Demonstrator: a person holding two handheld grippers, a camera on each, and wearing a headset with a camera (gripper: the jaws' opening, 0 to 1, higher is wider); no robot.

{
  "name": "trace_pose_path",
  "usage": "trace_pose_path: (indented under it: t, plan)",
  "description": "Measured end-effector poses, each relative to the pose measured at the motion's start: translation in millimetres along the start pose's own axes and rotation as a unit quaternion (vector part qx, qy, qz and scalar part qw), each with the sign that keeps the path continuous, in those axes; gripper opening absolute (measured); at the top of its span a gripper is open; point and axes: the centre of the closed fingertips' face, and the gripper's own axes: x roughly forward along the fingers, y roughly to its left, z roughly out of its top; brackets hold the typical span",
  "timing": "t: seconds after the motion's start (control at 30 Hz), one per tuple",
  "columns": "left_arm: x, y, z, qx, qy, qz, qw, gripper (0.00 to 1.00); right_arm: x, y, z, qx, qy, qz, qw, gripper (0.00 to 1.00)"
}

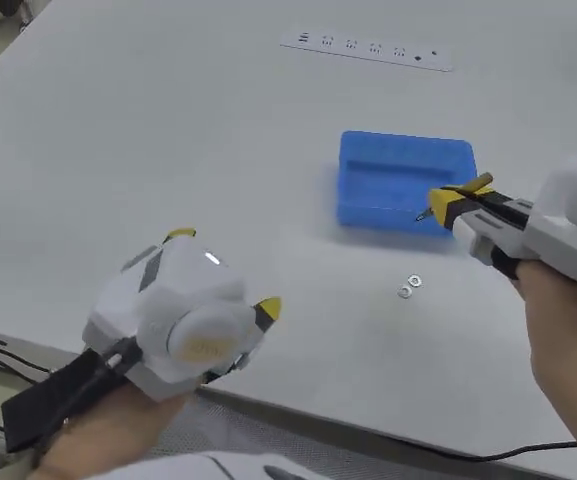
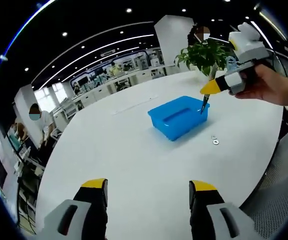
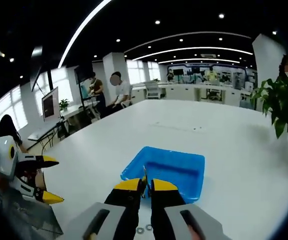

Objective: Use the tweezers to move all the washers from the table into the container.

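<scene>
Currently right tongs (image 3: 147, 185), clamped on tweezers (image 2: 204, 102), hang over container (image 1: 368, 152); washers (image 1: 409, 287) lie near; left tongs (image 2: 148, 185) apart.

The white table (image 1: 168, 120) carries a blue container (image 1: 393, 170), two washers (image 1: 414, 282) near it, and a power strip (image 1: 368, 50).

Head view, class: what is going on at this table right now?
A person works with two handheld grippers. The right gripper is shut on tweezers, whose tips hang over the near edge of the container. Two washers lie on the table just in front of it. The left gripper is open, holding nothing, above the table.
</scene>
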Motion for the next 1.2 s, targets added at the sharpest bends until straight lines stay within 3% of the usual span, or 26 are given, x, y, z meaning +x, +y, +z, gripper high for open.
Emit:
trace_pose_path:
  t: [0.2, 0.33, 0.47, 0.57, 0.7, 0.8, 0.83, 0.93, 0.97, 1.03, 1.2]
  plan:
    - [2.9, -10.7, -4.5, -0.006, 0.016, -0.023, 0.9996, 0.66, -5.1, 6.9, -25.6, -0.027, 0.031, 0.005, 0.9991, 0.03]
    - [6.2, -19.2, -14.6, 0.005, 0.045, -0.040, 0.9982, 0.62, -6.5, 8.8, -43.5, -0.031, 0.051, 0.008, 0.9982, 0.03]
    - [10.2, -36.5, -37.2, -0.006, 0.110, -0.076, 0.9910, 0.64, -6.6, 12.7, -57.8, -0.043, 0.072, 0.013, 0.9964, 0.03]
    - [12.0, -47.9, -55.6, -0.020, 0.160, -0.105, 0.9814, 0.65, -4.5, 9.7, -67.6, -0.053, 0.085, 0.015, 0.9948, 0.03]
    - [17.2, -46.7, -63.1, -0.015, 0.182, -0.107, 0.9773, 0.61, -4.0, 7.4, -70.3, -0.060, 0.091, 0.016, 0.9939, 0.03]
    - [19.3, -47.8, -74.4, -0.018, 0.216, -0.114, 0.9695, 0.61, -3.8, 5.0, -70.0, -0.058, 0.090, 0.016, 0.9941, 0.03]
    - [22.4, -48.9, -67.8, -0.031, 0.200, -0.122, 0.9716, 0.59, -3.7, 4.9, -69.7, -0.058, 0.090, 0.017, 0.9941, 0.03]
    - [22.1, -50.3, -70.5, -0.051, 0.214, -0.133, 0.9664, 0.59, -1.7, 5.8, -68.8, -0.057, 0.088, 0.022, 0.9942, 0.03]
    - [24.2, -48.2, -69.0, -0.046, 0.214, -0.130, 0.9670, 0.59, -1.2, 6.1, -68.7, -0.058, 0.088, 0.023, 0.9941, 0.03]
    - [24.2, -49.0, -69.0, -0.046, 0.230, -0.132, 0.9631, 0.59, -0.2, 7.5, -68.8, -0.061, 0.090, 0.025, 0.9938, 0.04]
    - [23.9, -49.4, -69.7, -0.039, 0.241, -0.136, 0.9601, 0.60, 2.3, 8.9, -71.5, -0.069, 0.094, 0.026, 0.9928, 0.04]
